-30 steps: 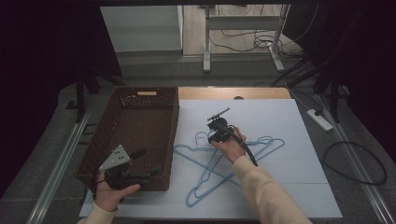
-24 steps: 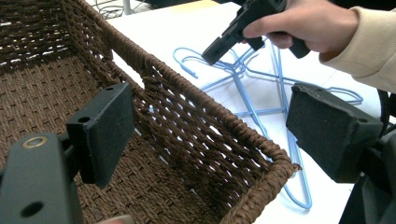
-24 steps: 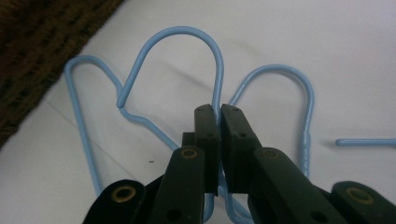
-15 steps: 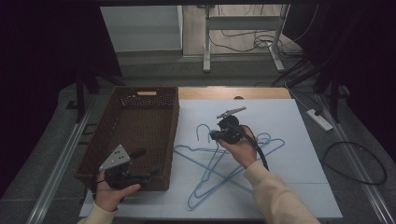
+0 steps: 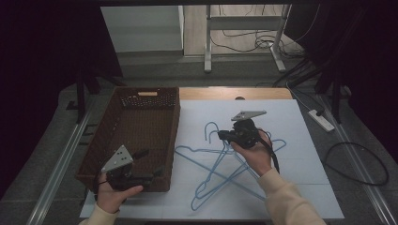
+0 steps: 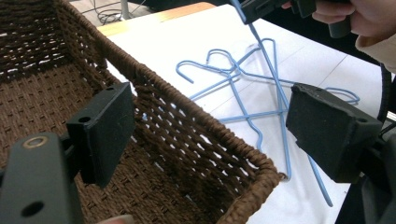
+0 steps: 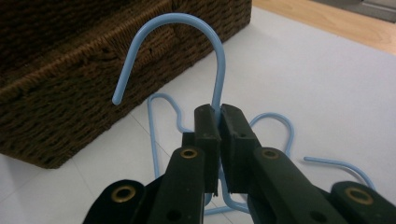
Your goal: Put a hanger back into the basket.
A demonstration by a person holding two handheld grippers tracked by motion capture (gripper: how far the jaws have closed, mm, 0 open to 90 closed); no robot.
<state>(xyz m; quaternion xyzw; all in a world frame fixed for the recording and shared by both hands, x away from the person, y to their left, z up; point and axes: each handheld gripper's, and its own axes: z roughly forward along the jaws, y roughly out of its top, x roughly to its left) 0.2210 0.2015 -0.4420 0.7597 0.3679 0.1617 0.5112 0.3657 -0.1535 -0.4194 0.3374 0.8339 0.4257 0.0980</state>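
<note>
Several blue wire hangers (image 5: 220,165) lie tangled on the white table top. My right gripper (image 5: 223,136) is shut on the neck of one hanger, just below its hook (image 7: 187,21), and holds that end raised above the table. A brown woven basket (image 5: 174,126) stands to the left of the hangers. My left gripper (image 5: 150,163) hovers open over the basket's near right corner (image 6: 261,168), with nothing between its pads (image 6: 105,130). In the left gripper view the right gripper (image 6: 261,7) shows at the top, with the held hanger (image 6: 275,79) slanting down from it.
The basket holds nothing that I can see. A bare wooden strip (image 5: 234,93) runs along the table's far edge. On the floor to the right lie a power strip (image 5: 320,119) and cables (image 5: 356,164). Table legs (image 5: 207,37) stand behind.
My right gripper has moved a little to the right and nearer with the hanger neck in it, dragging that hanger. The left gripper has stayed still.
</note>
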